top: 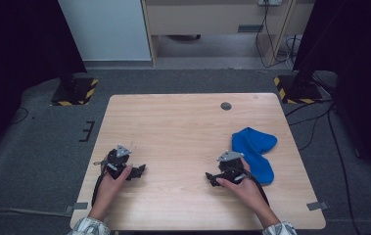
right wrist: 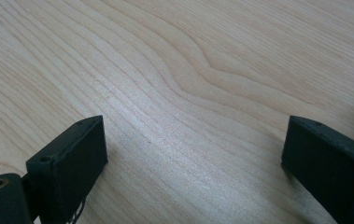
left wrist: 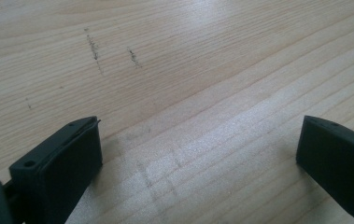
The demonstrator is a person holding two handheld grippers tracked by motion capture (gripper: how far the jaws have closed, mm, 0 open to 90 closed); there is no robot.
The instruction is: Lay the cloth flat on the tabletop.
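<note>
left tongs: your jaws spread wide, nothing between, low over bare counter
right tongs: wide apart too, holding nothing
blue cloth: crumpled on counter, just beside your right hand

A plain blue cloth lies on the pale wood-grain table.

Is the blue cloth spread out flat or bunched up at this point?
Bunched up. The blue cloth lies in a rumpled, folded-over heap near the table's right edge, beside the right tool, not spread flat.
</note>
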